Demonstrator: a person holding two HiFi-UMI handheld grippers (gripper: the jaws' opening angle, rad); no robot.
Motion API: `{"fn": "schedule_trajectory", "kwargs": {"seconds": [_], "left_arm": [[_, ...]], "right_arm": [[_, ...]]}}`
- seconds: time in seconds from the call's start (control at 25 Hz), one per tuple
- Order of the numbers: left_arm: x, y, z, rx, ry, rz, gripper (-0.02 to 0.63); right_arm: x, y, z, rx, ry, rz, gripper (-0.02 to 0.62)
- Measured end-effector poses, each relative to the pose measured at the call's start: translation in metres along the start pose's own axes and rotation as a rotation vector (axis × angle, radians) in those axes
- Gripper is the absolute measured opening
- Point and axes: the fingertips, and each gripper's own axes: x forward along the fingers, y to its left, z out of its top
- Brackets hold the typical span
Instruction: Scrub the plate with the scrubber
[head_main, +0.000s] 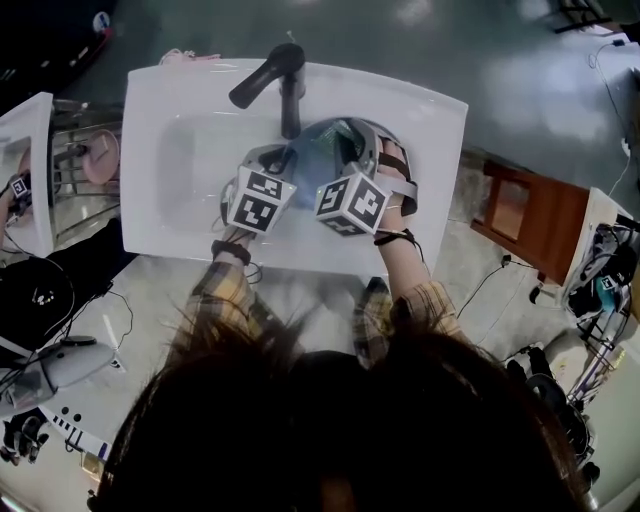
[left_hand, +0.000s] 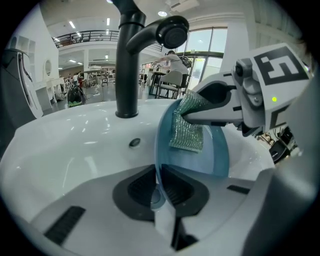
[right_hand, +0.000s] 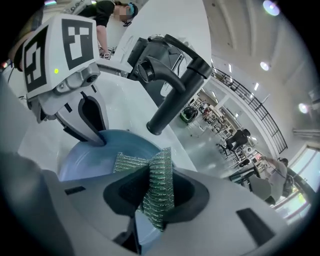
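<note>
One blue plate (left_hand: 212, 157) stood on edge over the sink (left_hand: 70, 145), below the tap (left_hand: 127, 65). Our left gripper (left_hand: 159, 186) pinched its lower rim with narrow jaws. Our right gripper (right_hand: 150, 190), clamped on the folded green scrubber (right_hand: 157, 182), lay to the plate's right with the scrubber against its upper face. We judged that the right hand was placed to rub across it.

Blue plate (left_hand: 215, 156), seemingly green-silver scrubber (left_hand: 187, 134), white sink (left_hand: 75, 137), black faucet (left_hand: 127, 65).
</note>
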Motion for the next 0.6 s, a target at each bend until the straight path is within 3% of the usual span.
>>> {"fn": "schedule_trajectory", "kwargs": {"seconds": [0.4, 0.6], "left_arm": [[0.001, -0.001, -0.005, 0.0, 0.014, -0.002, 0.035], [0.003, 0.0, -0.006, -0.003, 0.018, -0.008, 0.037]], "right_arm": [[0.006, 0.039, 0.015, 0.01, 0.005, 0.059, 0.101], [0.006, 0.046, 0.005, 0.093, 0.036, 0.07, 0.098]]}}
